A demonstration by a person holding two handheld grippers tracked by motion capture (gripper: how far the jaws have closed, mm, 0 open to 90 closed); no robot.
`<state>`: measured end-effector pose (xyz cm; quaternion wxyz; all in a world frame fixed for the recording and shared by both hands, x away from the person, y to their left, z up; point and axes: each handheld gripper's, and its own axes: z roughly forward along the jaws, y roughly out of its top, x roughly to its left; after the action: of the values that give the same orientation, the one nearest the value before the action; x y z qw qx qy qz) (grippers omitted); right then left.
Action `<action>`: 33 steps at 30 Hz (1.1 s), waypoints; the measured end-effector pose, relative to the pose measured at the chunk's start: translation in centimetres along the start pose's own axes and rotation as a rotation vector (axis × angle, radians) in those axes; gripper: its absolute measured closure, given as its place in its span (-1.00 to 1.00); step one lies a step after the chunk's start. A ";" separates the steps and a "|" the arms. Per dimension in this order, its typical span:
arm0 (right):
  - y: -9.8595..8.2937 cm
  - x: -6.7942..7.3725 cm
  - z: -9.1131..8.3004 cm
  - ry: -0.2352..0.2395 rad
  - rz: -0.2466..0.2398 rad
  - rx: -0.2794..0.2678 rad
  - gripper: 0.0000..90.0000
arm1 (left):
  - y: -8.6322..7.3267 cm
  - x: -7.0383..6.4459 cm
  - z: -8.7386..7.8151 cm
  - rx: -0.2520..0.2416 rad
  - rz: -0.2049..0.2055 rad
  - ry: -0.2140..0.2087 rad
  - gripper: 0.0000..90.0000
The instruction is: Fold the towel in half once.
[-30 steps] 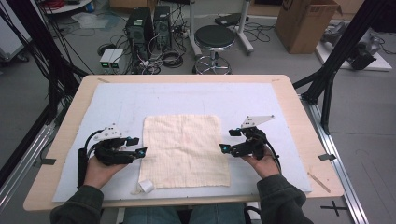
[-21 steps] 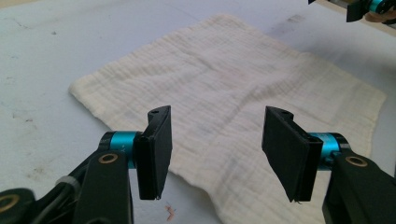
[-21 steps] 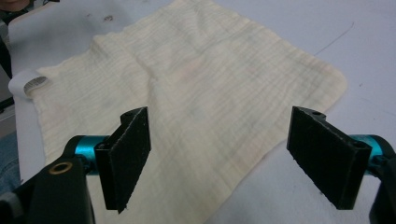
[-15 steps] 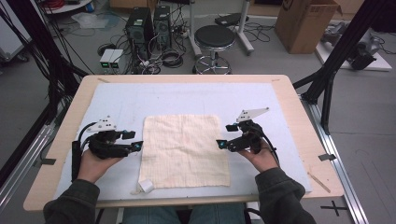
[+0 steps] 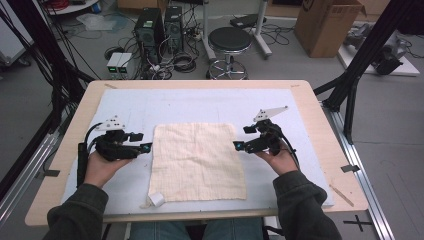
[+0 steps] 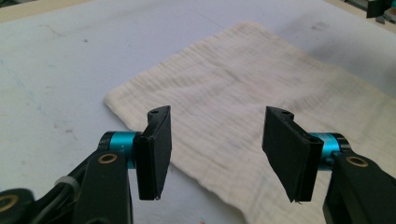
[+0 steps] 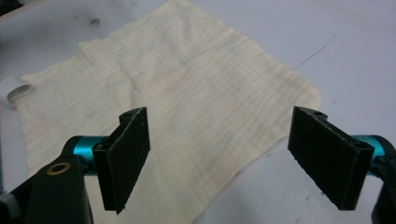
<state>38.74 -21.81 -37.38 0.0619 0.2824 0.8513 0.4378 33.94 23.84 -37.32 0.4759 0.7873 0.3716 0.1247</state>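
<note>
Cream cotton cloth (image 5: 196, 161) lies flat in the middle of the surface (image 5: 200, 102), on a pale blue mat. A small white tag (image 5: 156, 199) sticks out at its near left corner. The left gripper (image 5: 144, 147) waits just beside the cloth's left edge, and its jaws stand wide apart with nothing between them. The right gripper (image 5: 239, 146) waits just beside the right edge, and its jaws are wide apart too, also holding nothing. It looks like both are about to pinch the cloth's sides. The cloth is thin and lies flat on the mat, so a jaw could slide over the top and close on air. A pinch that catches just a tiny bit of the edge could let it slip out when lifted. If one side goes up first, the cloth could bunch or drag crooked.
</note>
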 end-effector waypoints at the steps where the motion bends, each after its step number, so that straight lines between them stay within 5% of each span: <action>1: 0.2 -0.2 0.0 -0.001 0.003 -0.002 -0.55 | 0.3 0.2 0.1 0.000 -0.003 0.004 -0.05; 12: 3.5 -3.4 1.6 -0.056 0.044 -0.026 -0.38 | 2.8 2.4 2.4 -0.005 -0.027 0.069 0.00; 17: 4.5 -4.5 2.9 -0.094 0.058 -0.004 -0.27 | 2.6 3.2 4.5 0.048 -0.004 0.117 0.03; 24: 3.8 -6.2 5.3 -0.135 0.110 0.053 -0.07 | 1.9 4.9 6.3 0.042 -0.092 0.172 0.13; 27: 3.5 -6.5 6.3 -0.132 0.107 0.074 0.03 | 1.6 5.5 7.2 0.030 -0.129 0.247 0.06; 33: 2.7 -7.4 7.6 -0.123 0.147 0.092 0.14 | 0.6 5.8 9.4 0.109 -0.149 0.244 0.10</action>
<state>48.75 -19.16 -40.90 0.0685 0.3729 0.8421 0.3835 43.45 21.59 -42.61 0.3917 0.7613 0.4902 0.1637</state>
